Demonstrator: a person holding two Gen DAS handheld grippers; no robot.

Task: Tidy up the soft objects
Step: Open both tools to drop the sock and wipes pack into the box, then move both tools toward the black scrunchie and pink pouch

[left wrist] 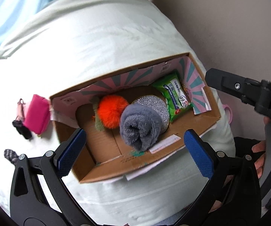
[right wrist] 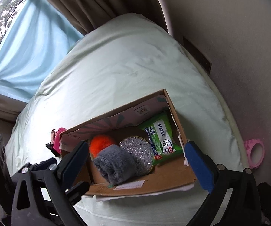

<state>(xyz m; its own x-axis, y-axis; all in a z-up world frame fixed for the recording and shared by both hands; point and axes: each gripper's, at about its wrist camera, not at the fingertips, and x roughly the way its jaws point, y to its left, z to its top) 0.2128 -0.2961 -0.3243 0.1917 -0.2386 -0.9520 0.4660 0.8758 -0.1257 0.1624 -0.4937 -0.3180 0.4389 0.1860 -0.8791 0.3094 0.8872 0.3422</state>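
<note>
An open cardboard box [left wrist: 173, 154] [right wrist: 173, 180] lies on a pale green bed. Inside it are a rolled grey fleece cloth [left wrist: 140, 126] [right wrist: 116, 166], an orange pompom [left wrist: 112, 111] [right wrist: 99, 143], a silver glitter pad [left wrist: 155, 103] [right wrist: 137, 150] and a green wipes packet [left wrist: 175, 96] [right wrist: 160, 135]. A pink pouch [left wrist: 36, 114] [right wrist: 57, 139] lies left of the box, outside it. My left gripper [left wrist: 135, 152] is open and empty above the box's near edge. My right gripper [right wrist: 138, 165] is open and empty over the box.
A black hair tie [left wrist: 21, 129] and a grey knitted item [left wrist: 10, 155] lie on the bed [left wrist: 97, 47] left of the box. A pink foam roller [right wrist: 255, 152] sits on the floor at the right. A wall [right wrist: 229, 28] borders the bed; curtains [right wrist: 31, 47] hang behind.
</note>
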